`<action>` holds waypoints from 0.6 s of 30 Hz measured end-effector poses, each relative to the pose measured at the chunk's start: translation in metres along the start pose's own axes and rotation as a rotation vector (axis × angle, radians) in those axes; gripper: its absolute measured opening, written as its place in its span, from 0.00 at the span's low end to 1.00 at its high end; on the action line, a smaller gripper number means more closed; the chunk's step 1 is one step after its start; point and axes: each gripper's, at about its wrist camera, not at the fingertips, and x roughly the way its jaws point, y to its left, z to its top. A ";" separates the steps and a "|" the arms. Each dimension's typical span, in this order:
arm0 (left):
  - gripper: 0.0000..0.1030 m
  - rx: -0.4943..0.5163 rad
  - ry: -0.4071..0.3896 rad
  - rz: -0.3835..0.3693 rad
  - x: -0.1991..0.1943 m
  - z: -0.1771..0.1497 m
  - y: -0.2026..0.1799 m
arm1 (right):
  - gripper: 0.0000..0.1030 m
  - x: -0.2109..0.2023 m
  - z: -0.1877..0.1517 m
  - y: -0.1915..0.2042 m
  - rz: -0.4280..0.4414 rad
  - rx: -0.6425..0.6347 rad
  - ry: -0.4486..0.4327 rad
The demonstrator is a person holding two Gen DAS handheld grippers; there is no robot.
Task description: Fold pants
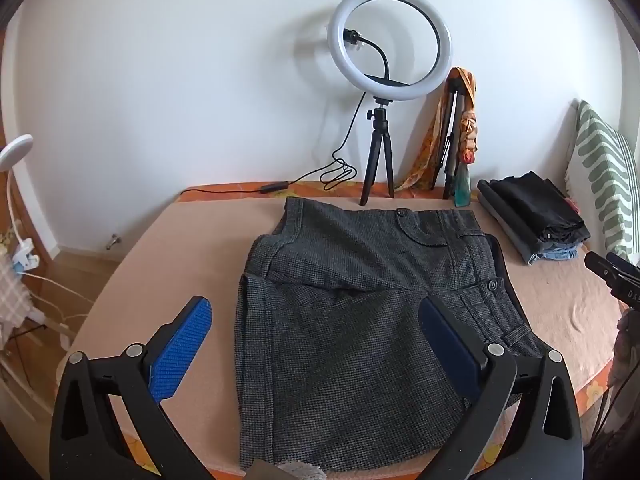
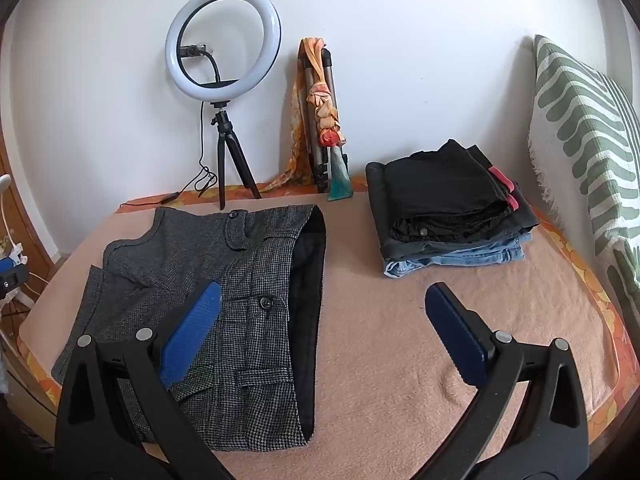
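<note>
A peach-blanketed bed [image 2: 380, 340] carries folded grey pants [image 2: 208, 300]; a clothes stack [image 2: 448, 216]; a ring-light tripod [image 2: 232, 168].

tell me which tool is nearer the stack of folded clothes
Right. The right tool hangs open just in front of the stack; the left tool is over the grey pants.

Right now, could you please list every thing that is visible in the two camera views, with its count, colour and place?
pants: one, grey checked, folded, middle of the bed
blanket: one, peach, covering the bed
folded clothes stack: one stack, black on top, light blue denim at the bottom, right of the pants
ring light: one, white on a black tripod, against the back wall
folded tripod with scarf: one, orange scarf, leaning on the wall
pillow: one, white and green, far right
desk lamp: one, white, far left
left gripper: black with blue pads, open, over the pants
right gripper: same colours, open
</note>
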 end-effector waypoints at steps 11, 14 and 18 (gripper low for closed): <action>1.00 -0.005 0.000 -0.004 -0.001 0.000 0.002 | 1.00 0.002 -0.002 -0.001 -0.001 0.004 0.002; 1.00 -0.004 0.005 -0.006 0.000 0.000 0.000 | 1.00 0.001 -0.003 -0.001 0.000 0.002 0.003; 1.00 -0.002 0.007 -0.006 0.000 0.000 -0.001 | 1.00 0.002 -0.003 0.000 -0.001 0.004 0.003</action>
